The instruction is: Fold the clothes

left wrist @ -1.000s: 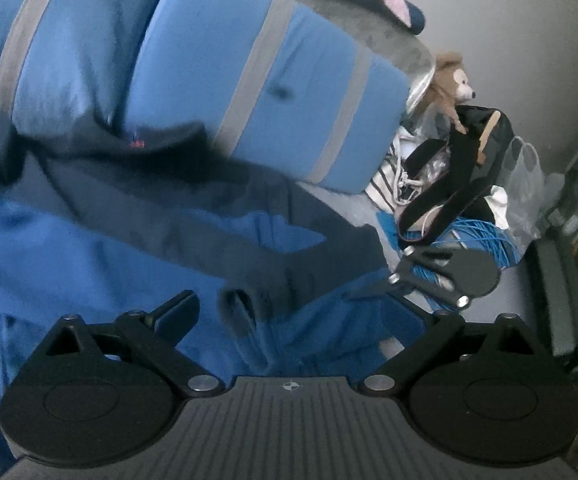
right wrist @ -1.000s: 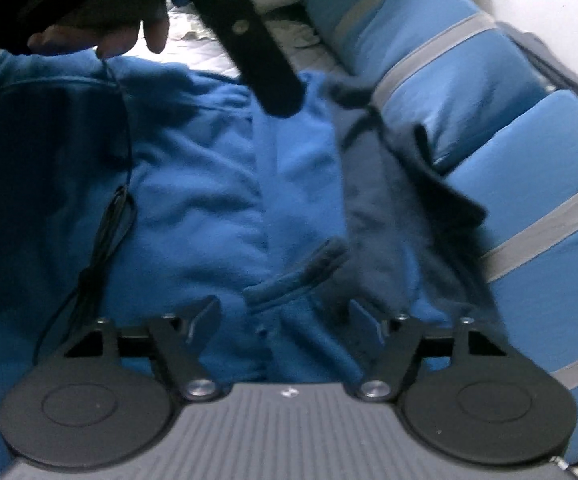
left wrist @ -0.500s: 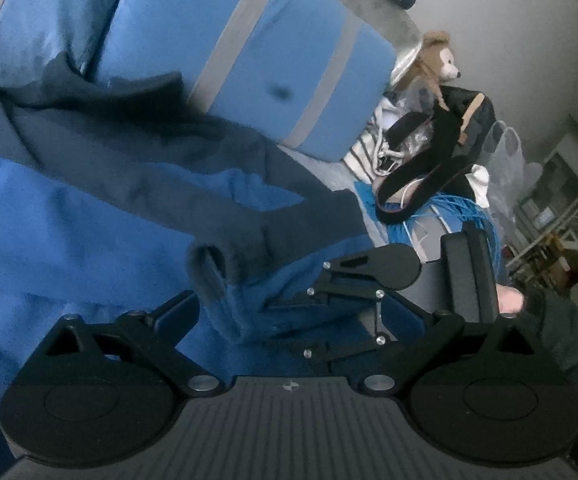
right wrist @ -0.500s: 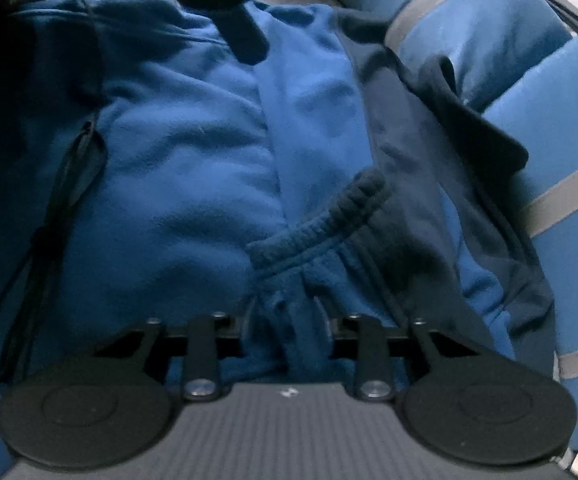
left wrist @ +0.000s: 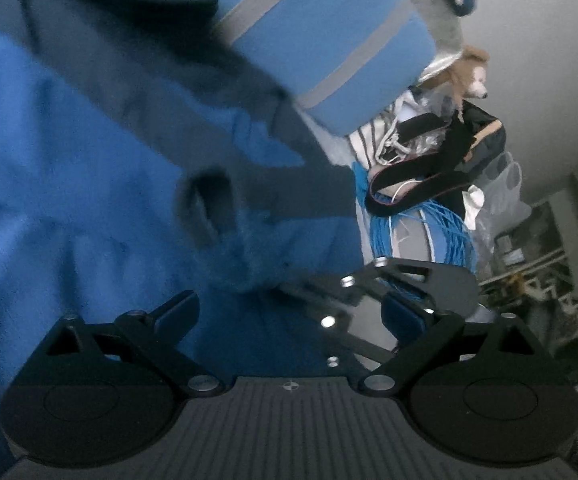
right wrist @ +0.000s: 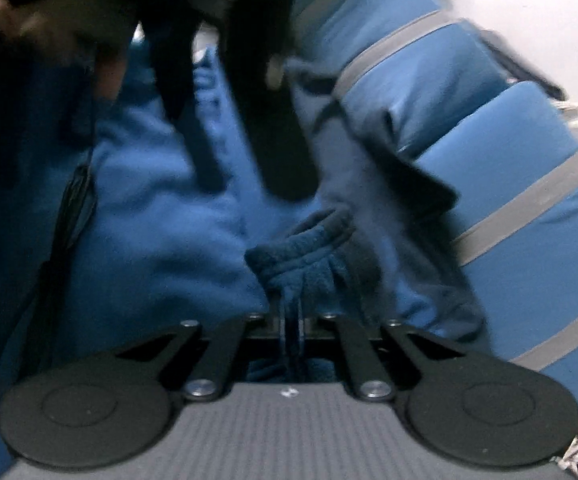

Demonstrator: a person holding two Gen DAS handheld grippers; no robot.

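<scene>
The carrying surface appears to be a bed or couch; which one cannot be told. Blue cushions with grey stripes (right wrist: pixel 501 128) run along its far edge.

Blue fleece garment (left wrist: pixel 69 184): lies spread and rumpled over most of that surface, its darker navy panel (left wrist: pixel 193 92) riding up against the cushions. No finished fold or squared edge is visible in either view. Judgement: the task is at an early stage, with the garment still opened out and all folds outstanding.

Sleeve cuff (right wrist: pixel 305 248): ribbed, dark blue, bunched, lying near the middle of the garment directly ahead of the right tool.

Right tool (right wrist: pixel 291 332): its jaws have just been closing and now stand together, with a gather of fleece behind the cuff pinched between them. It is clenched on the sleeve. In the left wrist view its linkage shows at the garment's right-hand edge.

Left tool (left wrist: pixel 289 312): jaws stand wide apart and released, nothing between them, hanging over the garment's near right part. In the right wrist view its dark fingers (right wrist: pixel 277 120) hang above the fleece beyond the cuff; contact cannot be confirmed owing to blur.

Black drawcord (right wrist: pixel 55 256): trails loose down the left side of the garment.

Remaining, by judgement: carry the gripped sleeve inward across the body, do likewise with the other sleeve, then fold the body over. The loose cord may snag or end up trapped in a fold.
</scene>
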